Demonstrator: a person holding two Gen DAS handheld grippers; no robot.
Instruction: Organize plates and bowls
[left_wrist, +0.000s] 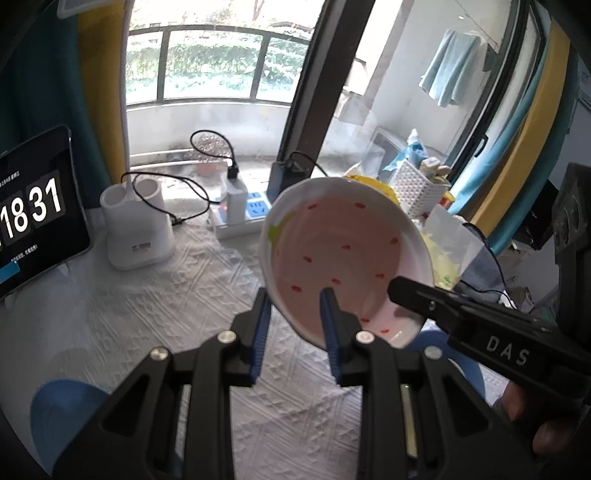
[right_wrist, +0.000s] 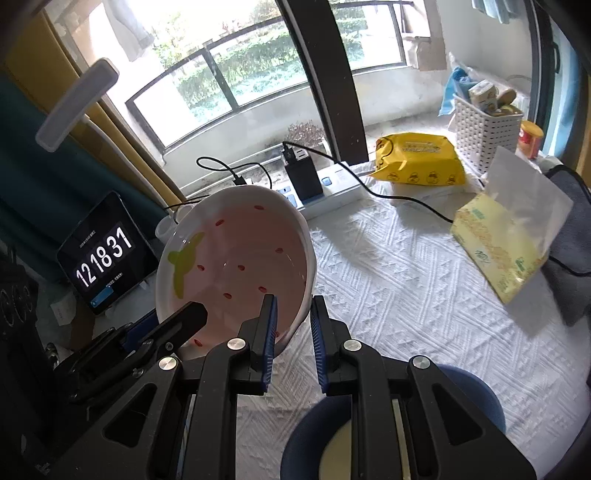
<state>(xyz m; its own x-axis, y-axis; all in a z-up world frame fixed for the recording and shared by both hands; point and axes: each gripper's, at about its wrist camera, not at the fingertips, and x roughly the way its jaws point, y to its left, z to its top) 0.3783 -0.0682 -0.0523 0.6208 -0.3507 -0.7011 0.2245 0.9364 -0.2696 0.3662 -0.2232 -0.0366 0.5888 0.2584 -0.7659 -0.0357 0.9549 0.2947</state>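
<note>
A white bowl with a pink inside, red seed marks and a green leaf print (left_wrist: 332, 240) (right_wrist: 240, 251) hangs tilted above the white cloth, held from two sides. My left gripper (left_wrist: 295, 297) is shut on its near rim, one blue pad inside and one outside. My right gripper (right_wrist: 293, 301) is shut on the opposite rim in the same way. A black finger of the right gripper (left_wrist: 424, 299) crosses the bowl's right edge in the left wrist view. A dark blue bowl with a cream inside (right_wrist: 476, 391) sits on the cloth below my right gripper.
A tablet showing a clock (left_wrist: 33, 218), a white two-cup holder (left_wrist: 136, 229) and a power strip with cables (left_wrist: 240, 218) line the window side. A yellow wipes pack (right_wrist: 417, 158), a white basket (right_wrist: 484, 133) and a tissue pack (right_wrist: 495, 247) stand to the right. A blue round shape (left_wrist: 62, 406) lies at the lower left.
</note>
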